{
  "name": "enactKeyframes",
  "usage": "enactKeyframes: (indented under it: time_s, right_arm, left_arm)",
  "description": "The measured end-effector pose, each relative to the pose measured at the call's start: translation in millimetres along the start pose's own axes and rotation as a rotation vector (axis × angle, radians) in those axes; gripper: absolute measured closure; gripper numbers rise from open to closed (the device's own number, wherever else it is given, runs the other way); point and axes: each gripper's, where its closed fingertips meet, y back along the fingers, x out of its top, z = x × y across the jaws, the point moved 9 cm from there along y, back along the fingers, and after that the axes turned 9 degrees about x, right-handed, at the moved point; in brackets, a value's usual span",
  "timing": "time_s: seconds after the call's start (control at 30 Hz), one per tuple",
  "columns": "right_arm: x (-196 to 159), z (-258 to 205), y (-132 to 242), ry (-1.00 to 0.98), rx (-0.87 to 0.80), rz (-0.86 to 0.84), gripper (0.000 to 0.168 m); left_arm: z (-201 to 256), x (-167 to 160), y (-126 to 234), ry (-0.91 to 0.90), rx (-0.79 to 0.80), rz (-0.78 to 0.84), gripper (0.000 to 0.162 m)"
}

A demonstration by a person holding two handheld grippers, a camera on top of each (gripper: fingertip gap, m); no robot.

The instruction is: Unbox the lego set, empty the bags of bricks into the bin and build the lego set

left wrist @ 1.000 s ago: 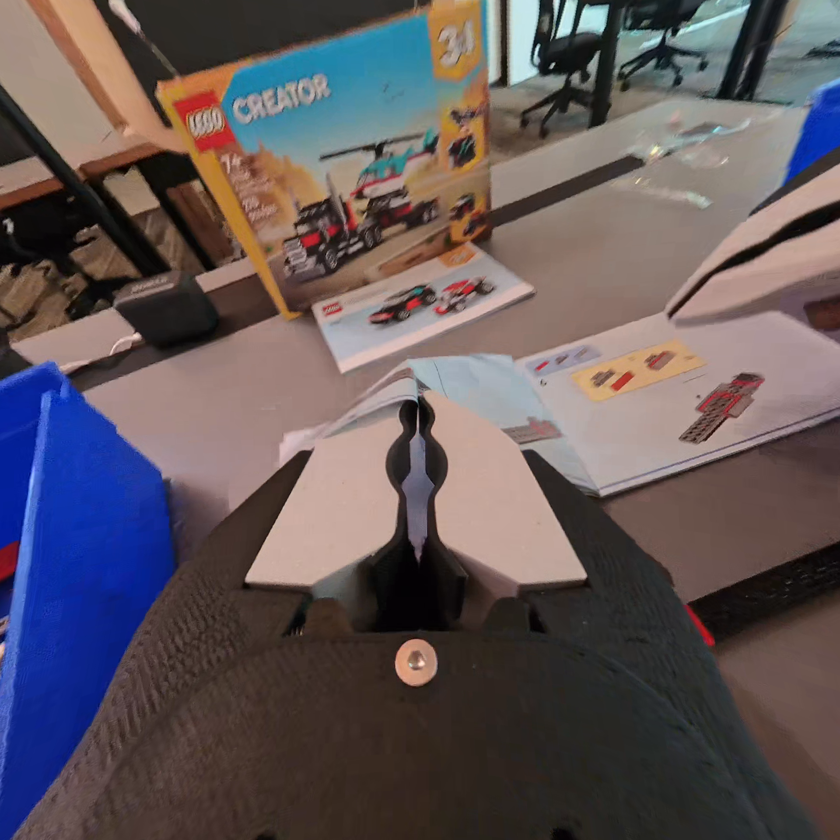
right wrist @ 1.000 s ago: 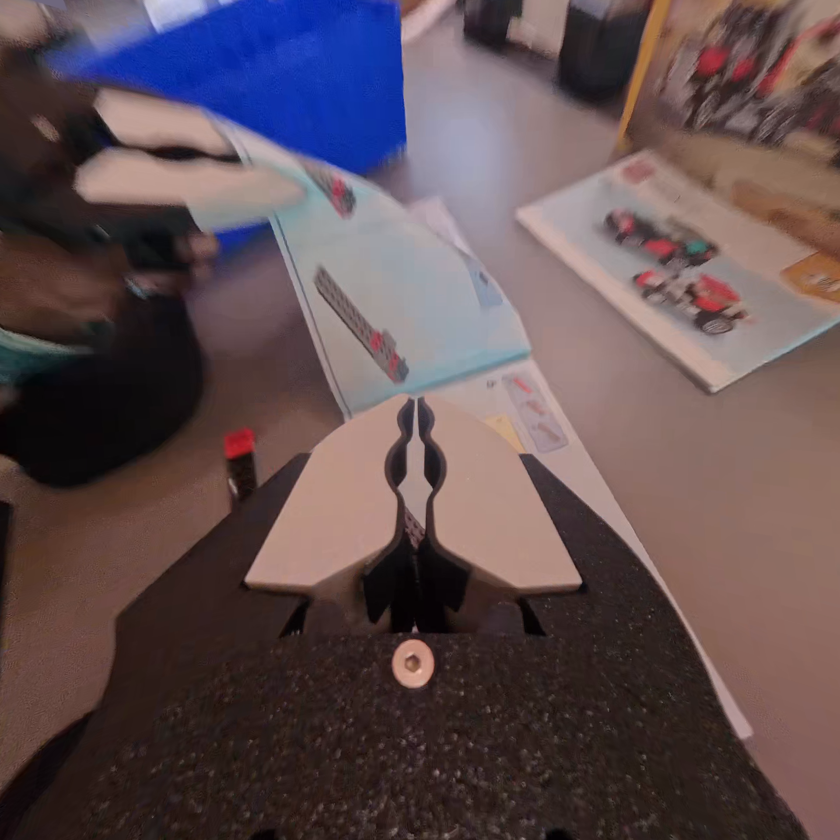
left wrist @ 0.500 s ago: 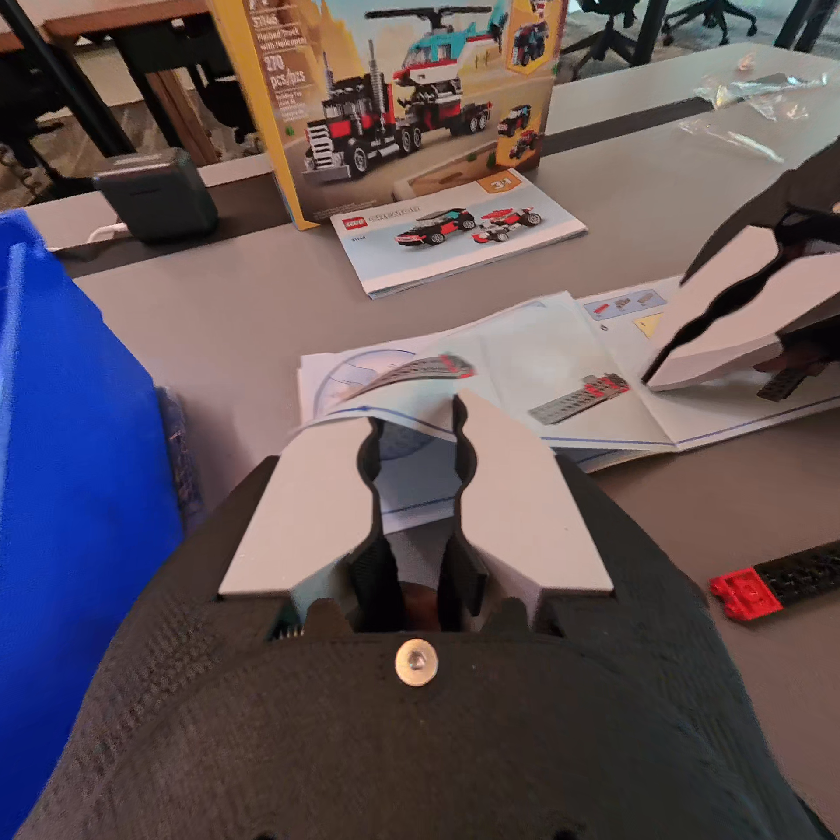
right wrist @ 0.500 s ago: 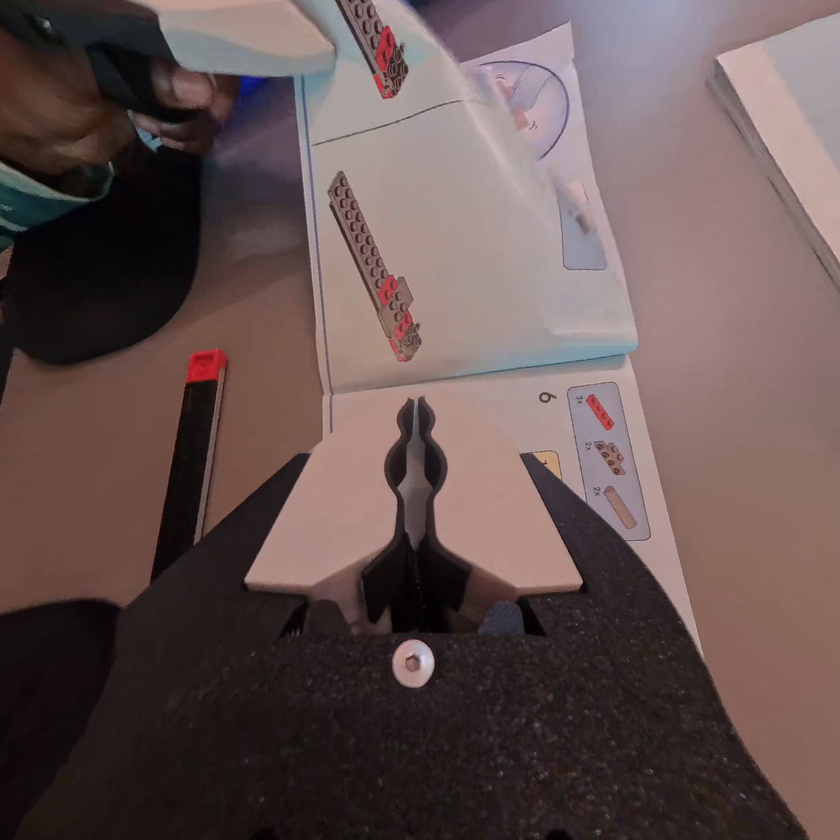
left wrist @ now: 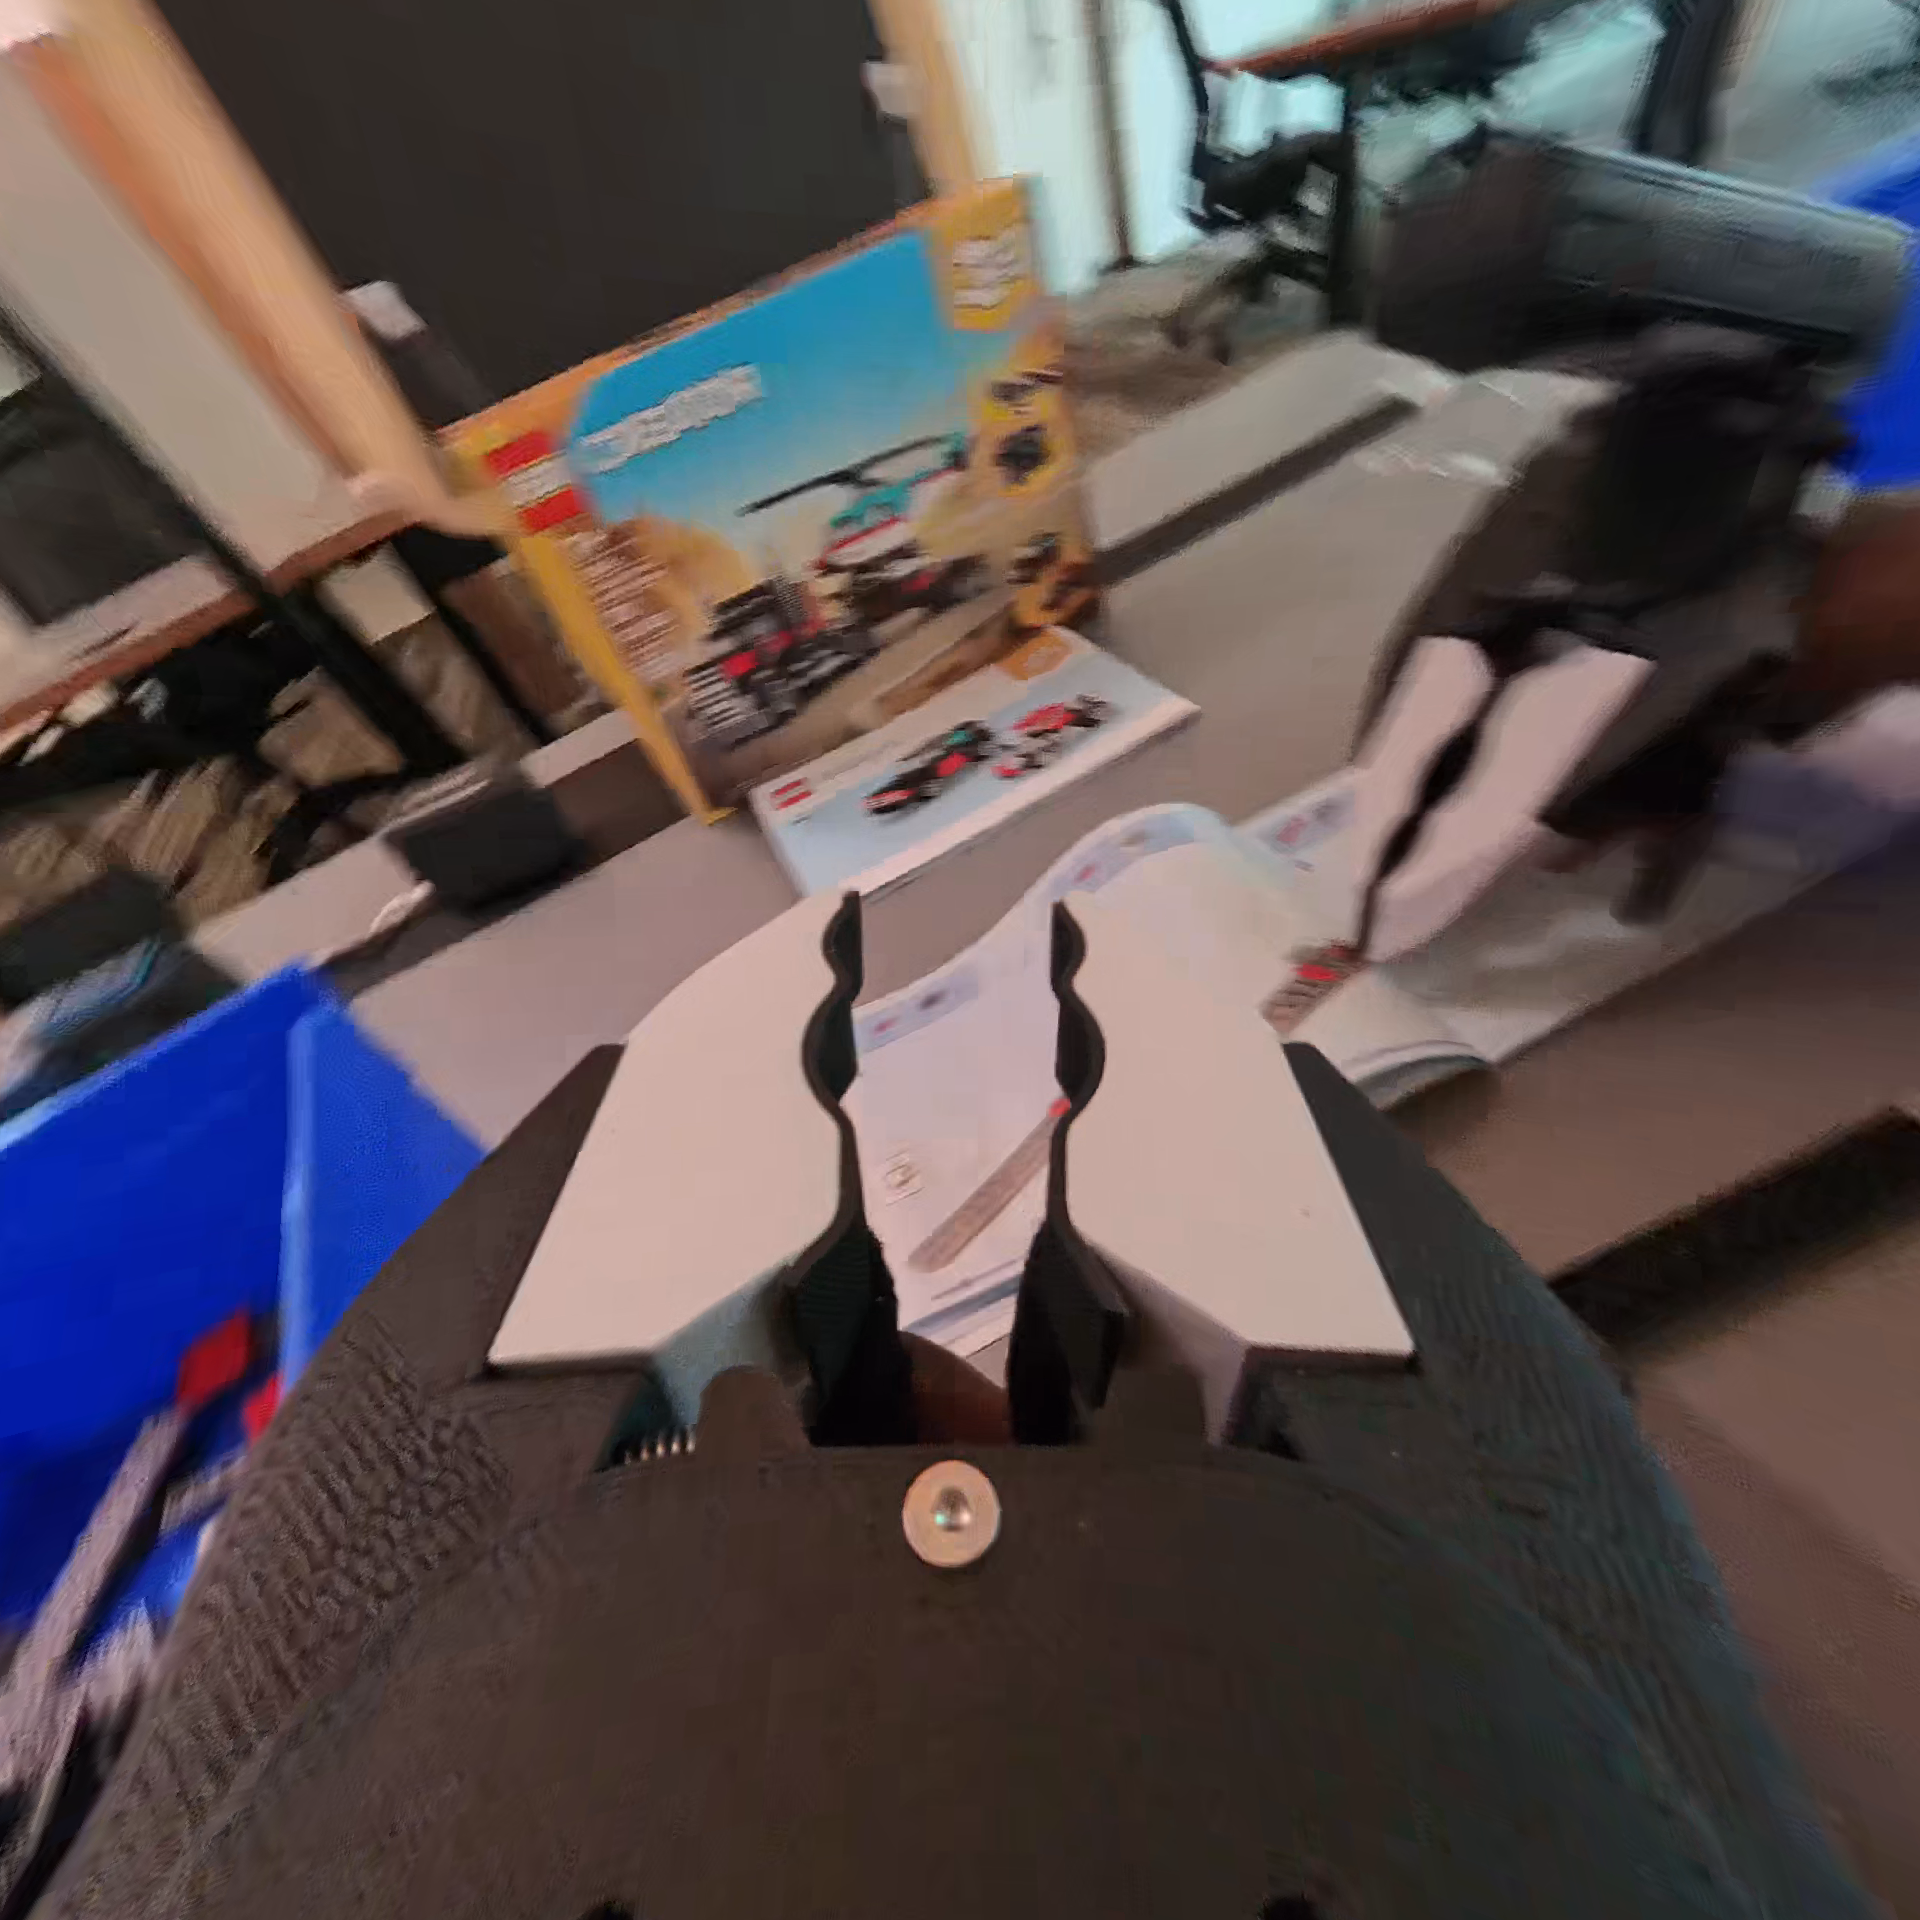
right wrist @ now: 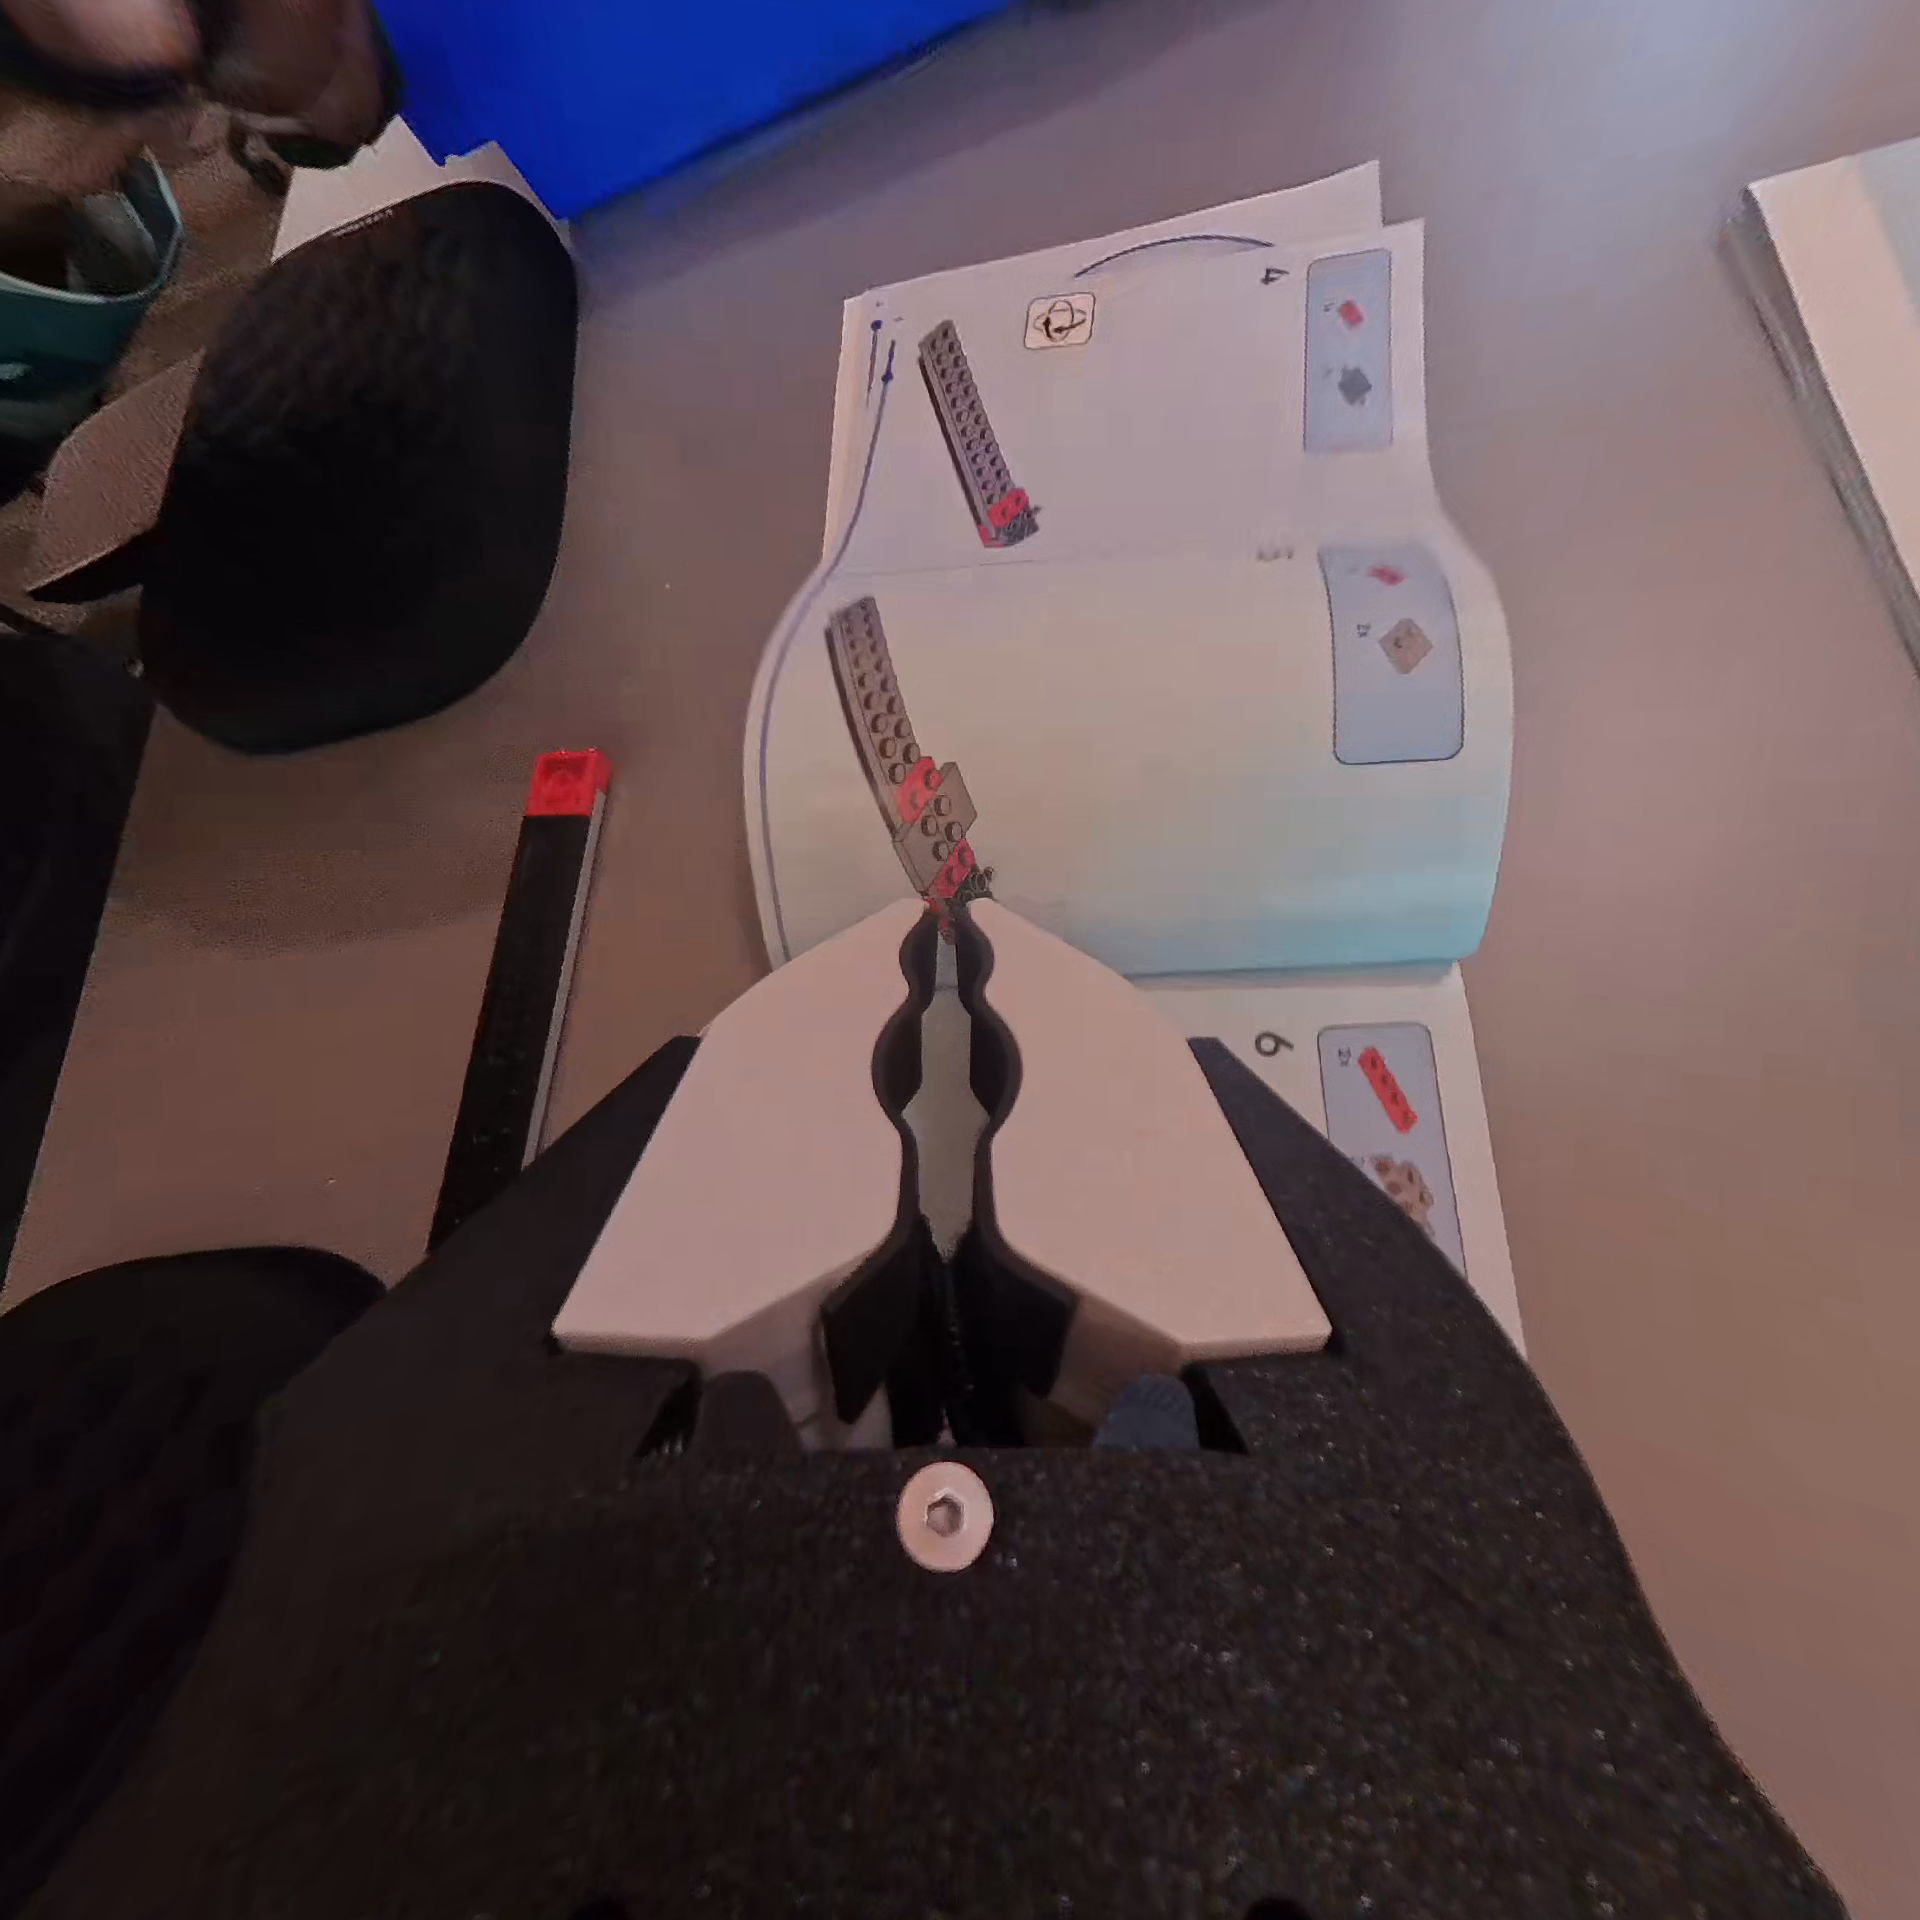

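The open instruction booklet (right wrist: 1122, 644) lies flat on the grey table, with a turned page bulging up; it also shows in the left wrist view (left wrist: 966, 1122). My left gripper (left wrist: 954, 925) is open and empty above the booklet's left page. My right gripper (right wrist: 940, 920) is over the booklet's near edge, jaws shut, with a thin dark brick piece (right wrist: 951, 1340) edge-on deep between them. A long black plate (right wrist: 520, 1018) with a red brick (right wrist: 566, 781) at its far end lies left of the booklet. The blue bin (left wrist: 156, 1195) holds loose bricks.
The lego box (left wrist: 810, 520) stands at the back with a second booklet (left wrist: 977, 758) in front of it. A small black device (left wrist: 488, 842) sits left of the box. The right gripper (left wrist: 1455, 800) shows blurred in the left wrist view. Office chairs stand beyond the table. Spacing between my two grippers at the tips: around 15 cm. From the right gripper's tips to the long black plate (right wrist: 520, 1018) is close to 10 cm.
My left gripper has let go of the page, opened wide and drawn back upward. The page has turned over to the left side. My right gripper stays shut over the booklet.
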Motion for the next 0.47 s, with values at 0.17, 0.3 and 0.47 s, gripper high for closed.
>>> enactKeyframes:
  time_s: [0.17, 0.3, 0.47]
  right_arm:
    - [-4, 8, -13, 0.003, 0.028, -0.017, 0.166]
    - [-5, 8, -14, 0.015, 0.04, -0.012, 0.168]
    - [-7, 10, -12, -0.004, 0.081, -0.003, 0.167]
  left_arm:
    - [62, -4, -37, -0.203, -0.465, -0.11, 0.142]
    - [90, -27, -62, -0.342, -0.619, -0.255, 0.153]
    - [74, -40, -71, -0.306, -0.503, -0.465, 0.161]
